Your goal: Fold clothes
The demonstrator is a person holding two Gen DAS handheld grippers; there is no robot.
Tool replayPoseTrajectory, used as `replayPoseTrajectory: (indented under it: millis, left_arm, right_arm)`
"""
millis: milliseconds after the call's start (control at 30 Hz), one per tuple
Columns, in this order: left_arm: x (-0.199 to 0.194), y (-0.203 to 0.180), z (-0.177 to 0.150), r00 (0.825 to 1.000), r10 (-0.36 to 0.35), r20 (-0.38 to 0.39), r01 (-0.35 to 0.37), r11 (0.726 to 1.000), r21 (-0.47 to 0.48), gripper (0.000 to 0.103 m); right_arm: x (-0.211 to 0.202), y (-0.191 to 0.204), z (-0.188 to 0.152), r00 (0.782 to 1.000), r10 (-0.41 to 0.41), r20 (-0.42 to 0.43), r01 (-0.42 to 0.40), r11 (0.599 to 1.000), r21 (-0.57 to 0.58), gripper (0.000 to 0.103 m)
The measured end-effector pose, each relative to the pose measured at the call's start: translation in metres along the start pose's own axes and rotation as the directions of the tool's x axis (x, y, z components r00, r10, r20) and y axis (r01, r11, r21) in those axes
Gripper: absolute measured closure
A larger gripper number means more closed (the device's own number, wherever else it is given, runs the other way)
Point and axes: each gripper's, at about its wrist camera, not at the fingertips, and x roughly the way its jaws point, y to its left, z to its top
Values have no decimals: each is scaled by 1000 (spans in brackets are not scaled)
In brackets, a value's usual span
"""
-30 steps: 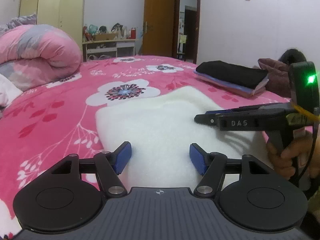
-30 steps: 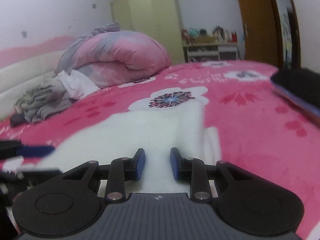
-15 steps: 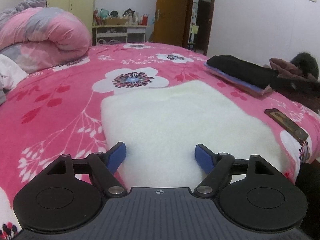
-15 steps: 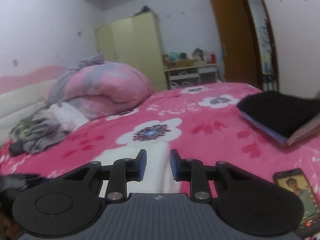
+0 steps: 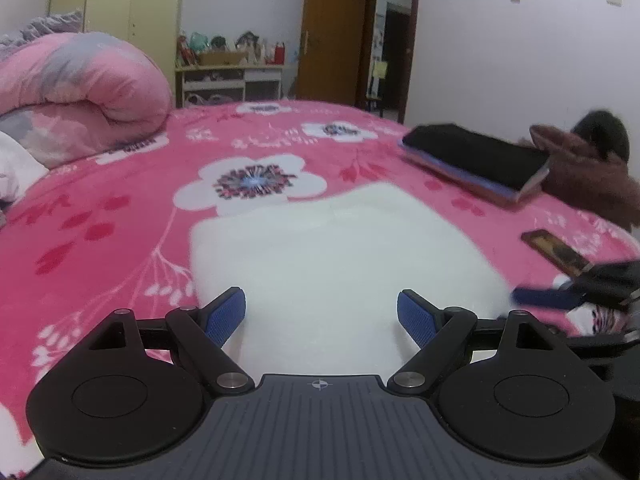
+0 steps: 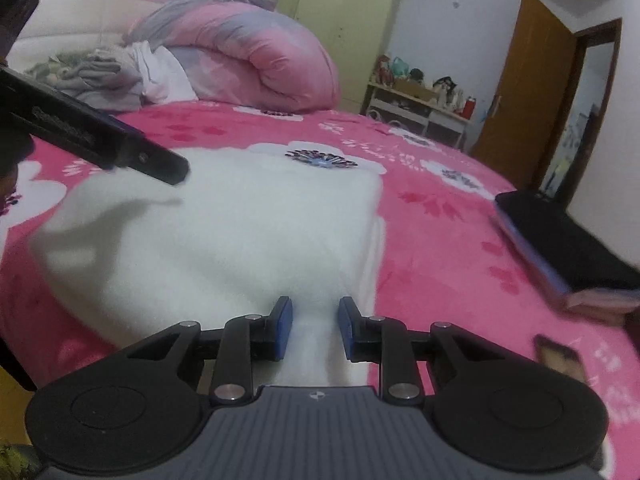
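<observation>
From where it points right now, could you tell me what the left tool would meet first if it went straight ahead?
Most likely the white fleece garment: it lies directly ahead of and below the open left tool, with nothing in between; exact depth is unclear.

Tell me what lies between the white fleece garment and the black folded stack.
Only bare pink floral bedspread, in both wrist views; the white fleece garment and black folded stack lie apart.

Home bedroom: bed (image 5: 120, 240) with pink flowered blanket, rolled pink-grey duvet (image 5: 80, 84) at the head beside a heap of loose clothes (image 6: 96, 72). Pale yellow-green wardrobe (image 5: 132, 8) on the far wall, cluttered white shelf unit (image 5: 228, 80) next to a brown wooden door (image 5: 332, 32), folded dark garments (image 5: 476, 156) stacked near the bed edge
</observation>
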Motion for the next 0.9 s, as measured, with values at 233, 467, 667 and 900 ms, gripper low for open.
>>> replayPoseTrajectory:
  millis: [233,467,667,900]
  left_arm:
    - [3,-1,-3,1000,8,-2,-8,999,39,19]
    - [5,-7,-7,999,34,5,-34,997,75,16]
    - [6,-10,-7,998,55,6,-55,996,67,14]
    - [0,-11,-5,994,101,29,-103,992,69,14]
  right_arm:
    - [-63,8,-15,994,48,100,-65,983,172,74]
    - [-69,-42,-71,993,52,105,-105,799,592,73]
    - [-51,-69,-86,962,193,195,-274,686,674,72]
    - [-34,-79,-93,937,249,245,-348,621,702,70]
